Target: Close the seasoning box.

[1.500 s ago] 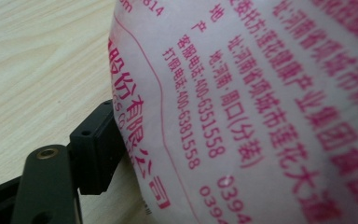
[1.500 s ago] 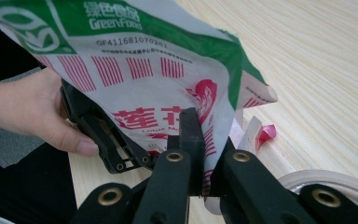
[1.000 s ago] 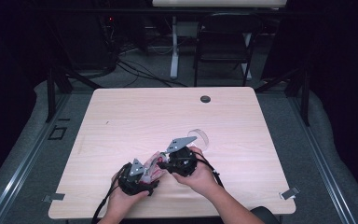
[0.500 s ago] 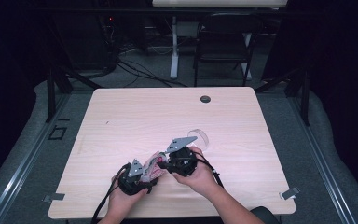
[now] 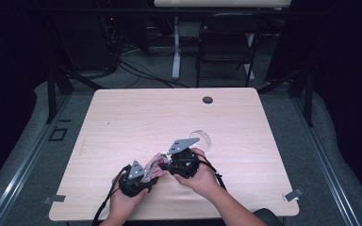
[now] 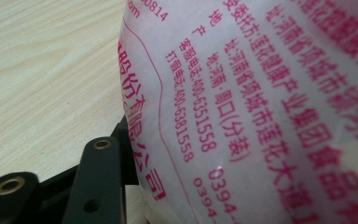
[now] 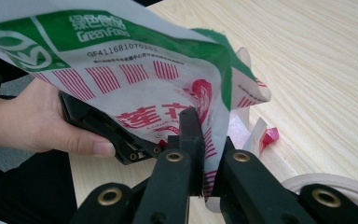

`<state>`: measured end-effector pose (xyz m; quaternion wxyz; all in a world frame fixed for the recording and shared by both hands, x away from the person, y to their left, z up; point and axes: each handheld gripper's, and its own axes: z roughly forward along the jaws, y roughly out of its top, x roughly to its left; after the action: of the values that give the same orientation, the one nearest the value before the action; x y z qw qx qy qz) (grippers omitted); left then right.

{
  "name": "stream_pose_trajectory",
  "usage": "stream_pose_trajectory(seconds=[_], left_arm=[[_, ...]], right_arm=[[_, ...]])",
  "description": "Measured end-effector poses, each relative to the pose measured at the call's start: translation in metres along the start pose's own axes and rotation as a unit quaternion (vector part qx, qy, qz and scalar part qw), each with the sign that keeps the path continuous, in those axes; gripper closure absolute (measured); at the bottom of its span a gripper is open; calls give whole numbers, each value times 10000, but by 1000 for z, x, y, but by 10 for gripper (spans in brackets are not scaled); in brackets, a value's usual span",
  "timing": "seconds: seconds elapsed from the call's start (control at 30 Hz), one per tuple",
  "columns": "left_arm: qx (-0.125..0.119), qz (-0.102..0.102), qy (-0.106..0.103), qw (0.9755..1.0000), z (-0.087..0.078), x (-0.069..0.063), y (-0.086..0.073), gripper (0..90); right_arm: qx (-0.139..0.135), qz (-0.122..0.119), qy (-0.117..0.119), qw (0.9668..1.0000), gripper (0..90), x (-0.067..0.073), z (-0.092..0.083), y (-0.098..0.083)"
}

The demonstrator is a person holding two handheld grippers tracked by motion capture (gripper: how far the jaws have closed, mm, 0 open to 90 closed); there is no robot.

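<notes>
A crumpled plastic food bag point(image 5: 154, 165) with red and green print hangs between both grippers near the table's front edge. My right gripper point(image 5: 168, 165) is shut on the bag's lower edge point(image 7: 209, 172), the film pinched between its two black jaws point(image 7: 207, 140). My left gripper point(image 5: 147, 173), just left of it, has been closing its jaws around the bag's other end. In the left gripper view the white film with red lettering point(image 6: 261, 102) lies against the one finger point(image 6: 98, 182) that shows; the other jaw is hidden behind it.
A clear round ring point(image 5: 202, 139) lies on the wooden table point(image 5: 122, 117) just behind my right gripper. A black grommet point(image 5: 208, 100) sits near the far edge. A folding chair point(image 5: 226, 47) and cables stand beyond the table.
The left gripper and the bag's end by it have shifted slightly; both hands stay where they were near the front edge.
</notes>
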<state>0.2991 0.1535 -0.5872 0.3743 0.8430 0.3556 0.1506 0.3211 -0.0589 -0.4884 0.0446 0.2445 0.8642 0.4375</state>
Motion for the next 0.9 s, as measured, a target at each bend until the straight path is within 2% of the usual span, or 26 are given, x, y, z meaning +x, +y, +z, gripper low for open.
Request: stream_pose_trajectory(seconds=[0.13, 0.5, 0.67, 0.9], left_arm=[[16, 46, 67, 10000, -1, -1, 0, 544], [29, 153, 64, 9999, -5, -3, 5, 577], [-32, 272, 239, 9993, -12, -3, 11, 582], [-18, 411, 410, 9983, -19, -3, 16, 586]], right_arm=[[-8, 0, -5, 10000, 900, 0, 0, 0], [-93, 53, 54, 9999, 900, -1, -3, 1], [-236, 95, 125, 9996, 900, -2, -8, 2], [-345, 32, 167, 9993, 900, -1, -12, 5]])
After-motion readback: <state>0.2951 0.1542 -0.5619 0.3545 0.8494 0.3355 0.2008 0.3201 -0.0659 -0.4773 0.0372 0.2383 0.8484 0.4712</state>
